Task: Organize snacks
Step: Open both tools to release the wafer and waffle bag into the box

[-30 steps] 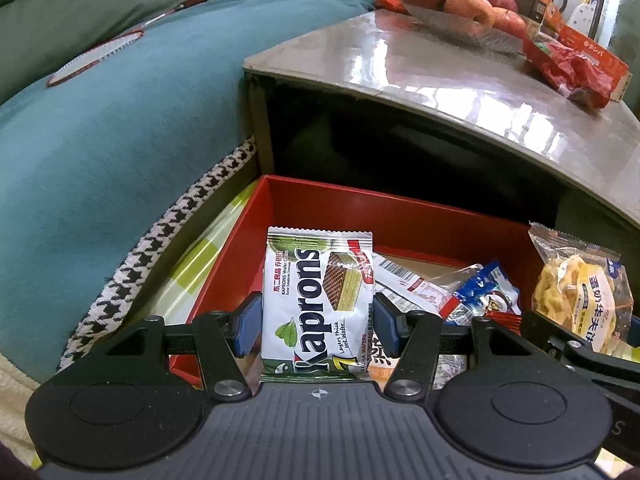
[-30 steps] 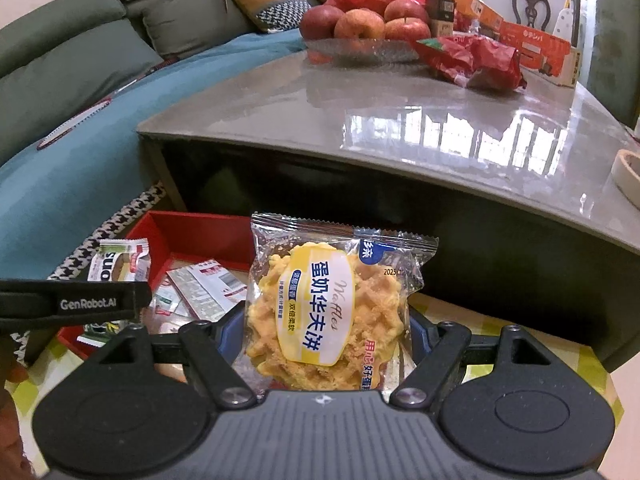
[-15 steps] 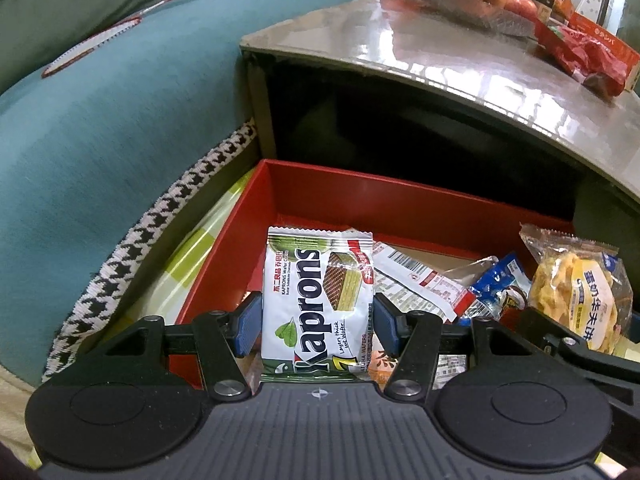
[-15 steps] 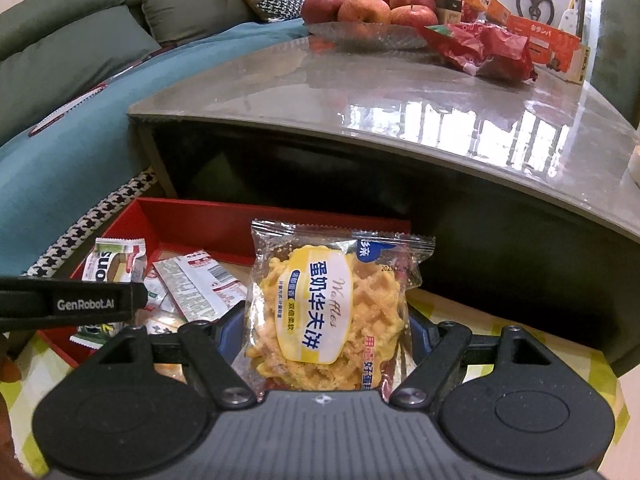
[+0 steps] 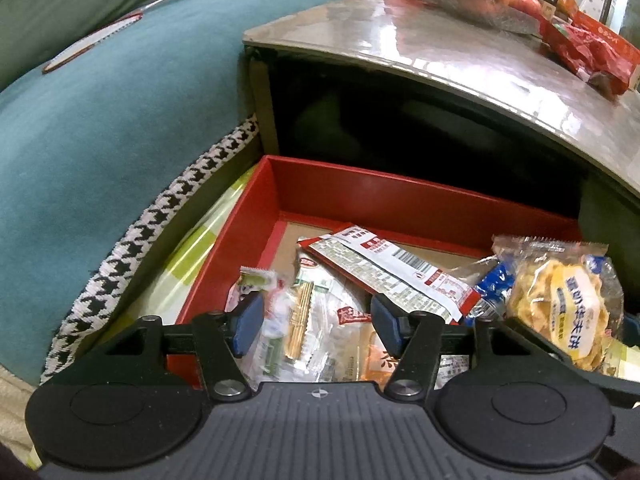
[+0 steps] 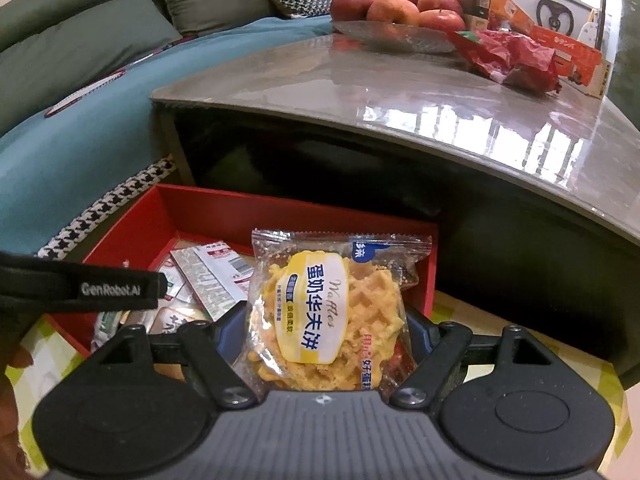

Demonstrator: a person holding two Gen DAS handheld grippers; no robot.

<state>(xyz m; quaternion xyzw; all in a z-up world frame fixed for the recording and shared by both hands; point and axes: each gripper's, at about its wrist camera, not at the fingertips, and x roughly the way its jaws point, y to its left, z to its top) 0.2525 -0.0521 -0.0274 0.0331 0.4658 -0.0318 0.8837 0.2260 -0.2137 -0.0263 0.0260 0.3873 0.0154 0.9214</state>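
Over a red box (image 5: 400, 204) of snacks on the floor beside a teal sofa (image 5: 100, 120), the left tongs (image 5: 316, 322) are opening, their blue pads apart with nothing clamped between them; a blurred green-and-white wafer packet (image 5: 276, 312) lies among the wrappers in the box just below. A long red-and-white packet (image 5: 392, 268) rests across the pile. The right tongs (image 6: 324, 340) are clamped on a clear-wrapped waffle packet (image 6: 332, 312), held upright above the near right corner of the box. Behind, a glossy tabletop (image 6: 400, 92) carries a glass dish of apples (image 6: 396, 12) and a crumpled red bag (image 6: 512, 56).
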